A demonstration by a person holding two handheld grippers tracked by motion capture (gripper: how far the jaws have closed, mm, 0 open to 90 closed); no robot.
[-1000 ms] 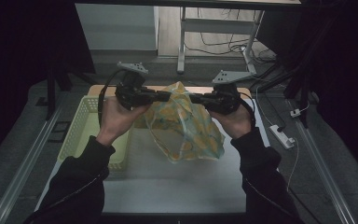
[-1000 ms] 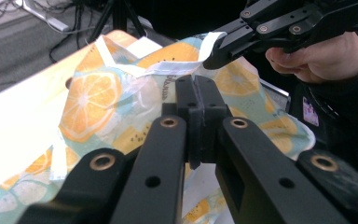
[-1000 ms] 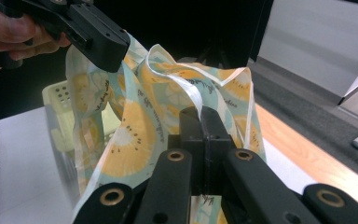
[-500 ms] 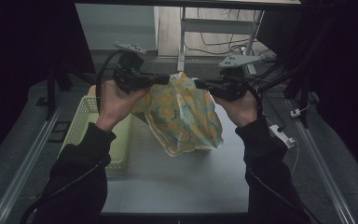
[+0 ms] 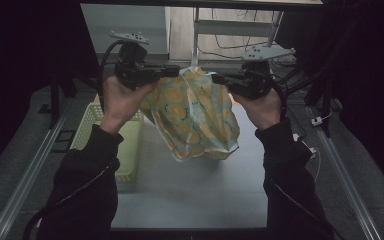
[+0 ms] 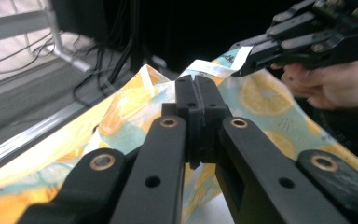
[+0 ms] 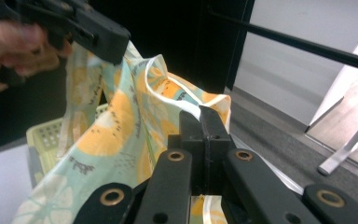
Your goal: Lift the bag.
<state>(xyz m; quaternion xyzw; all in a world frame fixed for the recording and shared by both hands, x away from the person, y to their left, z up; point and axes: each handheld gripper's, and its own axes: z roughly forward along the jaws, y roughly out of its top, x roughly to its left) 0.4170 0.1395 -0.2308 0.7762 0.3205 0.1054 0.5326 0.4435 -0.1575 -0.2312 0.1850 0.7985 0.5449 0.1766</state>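
Observation:
A cloth [image 5: 195, 115] printed with orange lemon slices on pale teal hangs in the air above the white table [image 5: 195, 195]. My left gripper [image 5: 176, 70] pinches its top left edge, jaws shut on the fabric [image 6: 121, 107]. On the other side my right gripper [image 5: 216, 78] is shut on the top right edge, near the white hem [image 7: 177, 88]. The cloth [image 7: 116, 126] droops between the two grippers and its lower corner dangles free. In the left gripper view the right gripper [image 6: 242, 63] shows at the upper right, clamping a white tag.
A pale yellow plastic basket [image 5: 97, 135] sits on the table's left side, partly under my left forearm. Metal rails [image 5: 25, 180] run along both table sides. A stand's metal legs [image 5: 195, 30] and cables lie beyond the far edge.
Both hands have risen, lifting the cloth off the table until it hangs free. The grip on both edges is unchanged.

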